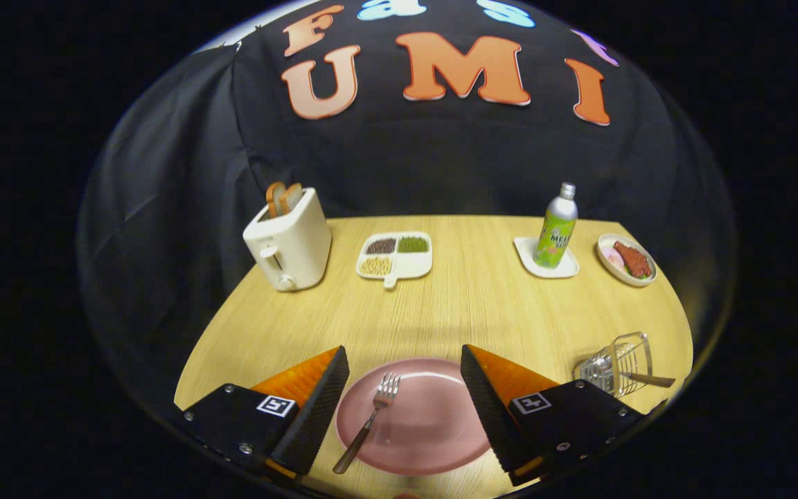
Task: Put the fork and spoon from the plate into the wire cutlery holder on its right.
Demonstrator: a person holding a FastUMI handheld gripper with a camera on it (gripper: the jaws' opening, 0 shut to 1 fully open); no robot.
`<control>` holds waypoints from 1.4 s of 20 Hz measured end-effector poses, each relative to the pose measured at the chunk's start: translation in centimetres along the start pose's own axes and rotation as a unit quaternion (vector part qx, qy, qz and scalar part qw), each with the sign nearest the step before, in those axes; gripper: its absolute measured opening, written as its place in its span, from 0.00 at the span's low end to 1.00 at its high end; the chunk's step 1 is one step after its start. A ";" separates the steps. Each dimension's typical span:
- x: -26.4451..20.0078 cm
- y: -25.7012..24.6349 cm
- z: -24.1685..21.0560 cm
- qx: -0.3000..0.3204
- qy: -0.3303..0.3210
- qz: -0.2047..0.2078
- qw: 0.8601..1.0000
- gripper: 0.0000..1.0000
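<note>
Now fingers (402, 395) wide apart, empty, over the plate (433, 443) — fork (370, 419) on it looks thin, stiff, slippery; best pinched mid-handle — holder (621, 364) to plate's right.

Gripper (404, 378) fingers spread wide, holding nothing, above pink plate (433, 430) on bench (468, 305). Fork (371, 419) lies on plate, between the fingers, tines pointing away. Wire cutlery holder (622, 362) right of plate, a handle sticking out of it. Beyond plate: toaster (289, 242), divided dish (395, 255), bottle (555, 227).
</note>
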State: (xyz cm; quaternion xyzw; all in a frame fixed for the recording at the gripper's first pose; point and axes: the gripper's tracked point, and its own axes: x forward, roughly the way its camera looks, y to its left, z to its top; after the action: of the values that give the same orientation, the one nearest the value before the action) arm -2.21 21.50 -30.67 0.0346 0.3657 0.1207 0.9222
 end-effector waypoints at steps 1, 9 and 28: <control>0.4 0.2 -1.5 -0.003 0.028 0.003 1.000 0.98; 2.7 1.7 -8.8 0.000 0.178 0.014 0.984 0.88; 2.8 0.6 -13.0 0.037 0.294 0.002 0.955 0.05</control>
State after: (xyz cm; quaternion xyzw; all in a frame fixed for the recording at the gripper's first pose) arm -9.23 22.43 -41.91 0.0327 0.6248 0.1135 0.7718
